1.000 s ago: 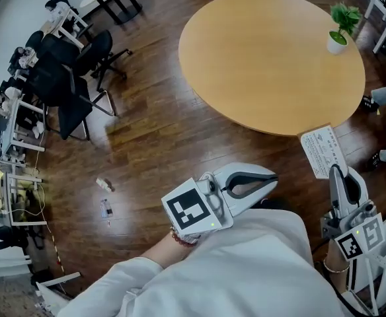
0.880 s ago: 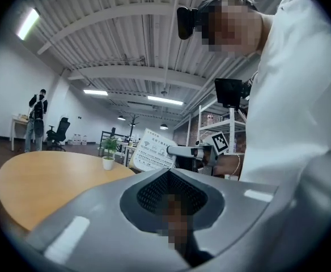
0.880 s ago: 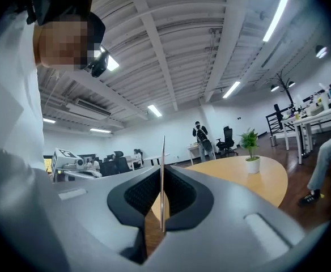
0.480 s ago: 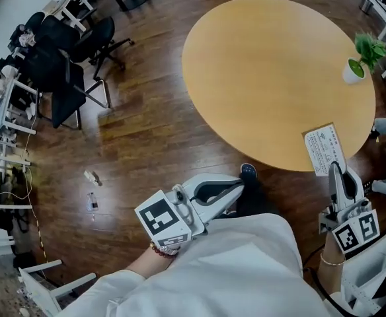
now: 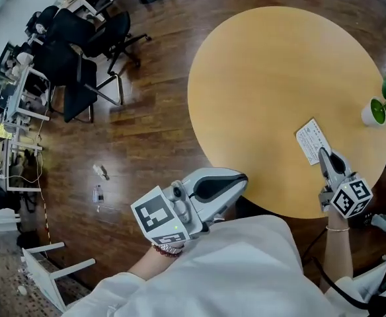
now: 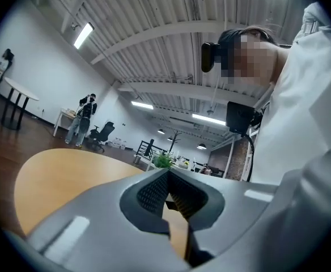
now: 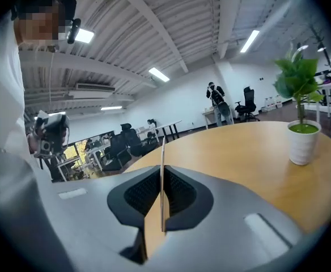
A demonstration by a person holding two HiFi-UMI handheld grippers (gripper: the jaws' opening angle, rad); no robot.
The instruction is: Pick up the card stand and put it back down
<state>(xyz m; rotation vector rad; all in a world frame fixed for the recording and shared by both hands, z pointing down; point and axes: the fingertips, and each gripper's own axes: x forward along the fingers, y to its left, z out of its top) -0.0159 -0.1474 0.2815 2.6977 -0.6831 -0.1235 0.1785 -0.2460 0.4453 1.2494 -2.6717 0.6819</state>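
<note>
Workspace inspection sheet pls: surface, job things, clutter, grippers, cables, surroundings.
Surface: round wooden table, bare but for a potted plant at its right edge.
Job's things: card stand clamped edge-on in the right gripper, over the table; contact with the top cannot be told.
Clutter: two small bits on the floor.
Grippers: right gripper shut on the card stand; left gripper shut, empty, beside the table's near edge.
Cables: nothing seen on the table; thin lines by the desks, perhaps cords.
Surroundings: wood floor, office chairs, desks, people standing far off.
</note>
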